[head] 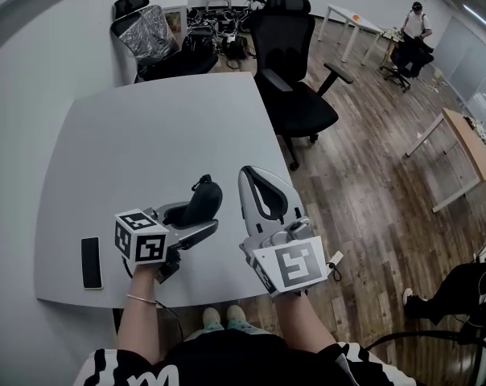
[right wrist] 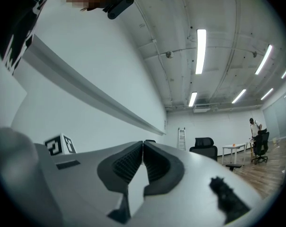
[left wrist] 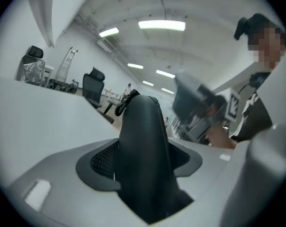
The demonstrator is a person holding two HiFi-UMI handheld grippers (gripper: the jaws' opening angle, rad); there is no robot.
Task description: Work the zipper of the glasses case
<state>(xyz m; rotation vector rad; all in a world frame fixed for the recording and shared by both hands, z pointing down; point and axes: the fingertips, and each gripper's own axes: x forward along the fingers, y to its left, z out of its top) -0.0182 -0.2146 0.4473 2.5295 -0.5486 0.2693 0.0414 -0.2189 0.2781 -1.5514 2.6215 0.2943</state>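
Black case [head: 203, 202] sits pinched between the jaws of the left gripper [head: 193, 218], over the grey table [head: 130, 135]. Just beside it, the right gripper [head: 251, 175] has its jaws pressed together on nothing.

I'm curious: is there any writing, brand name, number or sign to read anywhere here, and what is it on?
No readable words or numbers anywhere.
Left marker cube and right marker cube: black-and-white square patterns only, no words.
Shirt print: white shapes, cut off at the picture's edge, unreadable.
Phone and glasses case: no label shows.
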